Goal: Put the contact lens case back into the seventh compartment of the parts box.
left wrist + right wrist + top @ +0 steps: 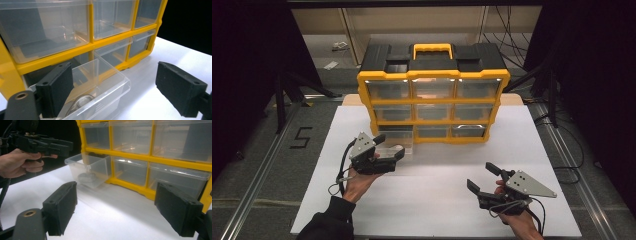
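Both grippers gape empty: left gripper point(388, 147) straddles the pulled-out drawer point(397, 145) (bottom-left of the organizer point(432, 107)); right gripper point(482, 177) hovers apart.

We see a cabinet point(433, 102) of glossy yellow plastic with a matt black top, at the upper centre of the high view. Its drawer point(100, 82), lower centre, is clear, smooth plastic. The pads point(61, 205), lower left, look like matt black rubber, and the table point(437, 190) is matt white.
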`<state>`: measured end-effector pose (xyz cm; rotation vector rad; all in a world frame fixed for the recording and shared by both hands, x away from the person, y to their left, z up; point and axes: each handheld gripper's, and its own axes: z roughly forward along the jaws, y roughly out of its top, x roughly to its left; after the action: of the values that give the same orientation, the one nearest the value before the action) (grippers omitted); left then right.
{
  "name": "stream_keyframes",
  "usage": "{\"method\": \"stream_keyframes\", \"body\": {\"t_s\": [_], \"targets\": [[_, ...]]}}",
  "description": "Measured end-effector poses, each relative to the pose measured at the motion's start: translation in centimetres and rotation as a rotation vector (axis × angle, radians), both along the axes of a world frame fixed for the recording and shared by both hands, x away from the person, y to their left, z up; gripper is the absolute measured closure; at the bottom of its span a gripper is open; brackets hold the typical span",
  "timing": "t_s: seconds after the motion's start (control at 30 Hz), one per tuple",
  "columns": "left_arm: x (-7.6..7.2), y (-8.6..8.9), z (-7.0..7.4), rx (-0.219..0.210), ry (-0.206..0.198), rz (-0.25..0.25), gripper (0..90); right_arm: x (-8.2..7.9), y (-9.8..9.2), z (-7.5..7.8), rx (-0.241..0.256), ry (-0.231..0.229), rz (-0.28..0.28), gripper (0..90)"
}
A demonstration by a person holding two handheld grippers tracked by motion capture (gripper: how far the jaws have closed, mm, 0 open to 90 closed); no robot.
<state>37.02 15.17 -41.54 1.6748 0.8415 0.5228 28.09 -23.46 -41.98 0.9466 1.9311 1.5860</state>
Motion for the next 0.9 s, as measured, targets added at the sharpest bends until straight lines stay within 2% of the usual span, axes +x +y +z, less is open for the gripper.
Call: {"method": "stream_keyframes", "body": {"t_s": [0.23,0.37,0.9], "targets": [[-0.7,-0.4,-0.4,0.024,0.000,-0.020,14.3,0.0,0.0,0.0,0.004,-0.001,0.000,19.3],[-1.3,-0.6,-0.3,0.020,-0.032,-0.016,14.6,0.0,0.0,0.0,0.007,-0.003,0.002,19.3],[-2.2,-0.9,-0.9,0.037,-0.024,-0.045,15.0,0.0,0.0,0.0,0.006,-0.004,0.002,19.3]]}}
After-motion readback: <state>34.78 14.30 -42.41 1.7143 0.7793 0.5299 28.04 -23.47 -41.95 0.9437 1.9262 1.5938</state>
